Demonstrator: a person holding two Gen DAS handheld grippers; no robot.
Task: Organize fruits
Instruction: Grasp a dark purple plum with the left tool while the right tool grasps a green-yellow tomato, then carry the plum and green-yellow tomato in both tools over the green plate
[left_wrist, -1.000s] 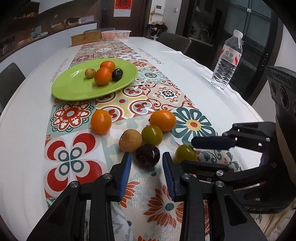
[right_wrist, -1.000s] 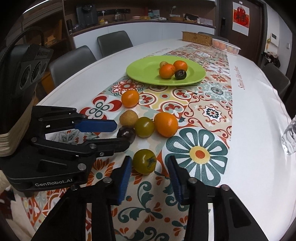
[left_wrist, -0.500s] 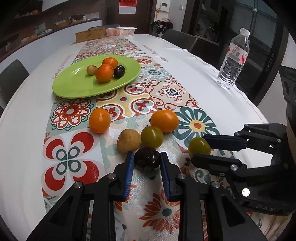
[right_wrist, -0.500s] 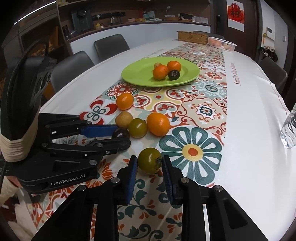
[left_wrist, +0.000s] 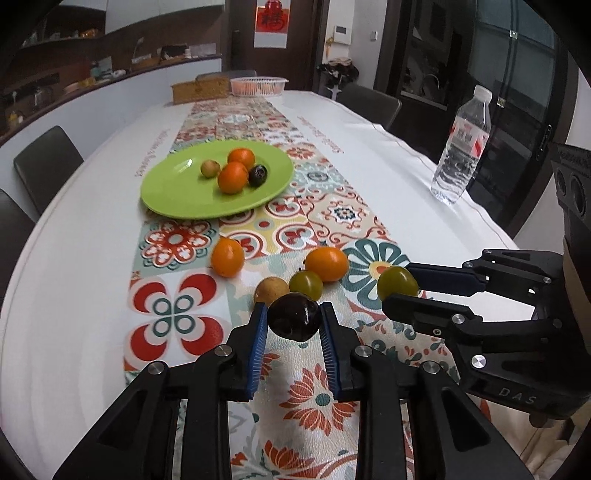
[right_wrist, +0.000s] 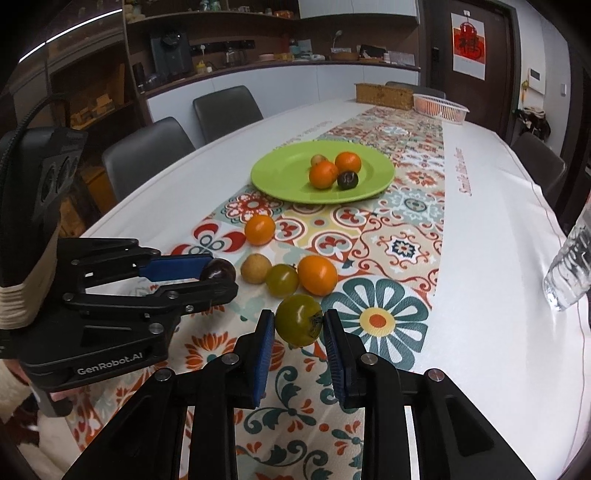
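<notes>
My left gripper is shut on a dark purple plum and holds it just above the patterned runner; it also shows in the right wrist view. My right gripper is shut on a green tomato, lifted off the table; it shows in the left wrist view too. A green plate farther back holds two oranges, a small yellow fruit and a dark plum. On the runner lie two oranges, a yellow fruit and another green tomato.
A water bottle stands at the table's right edge. A wicker box and a white basket sit at the far end. Grey chairs line both sides of the table.
Both grippers closed on their fruits, the left on the plum and the right on the green tomato, and lifted them off the runner.
</notes>
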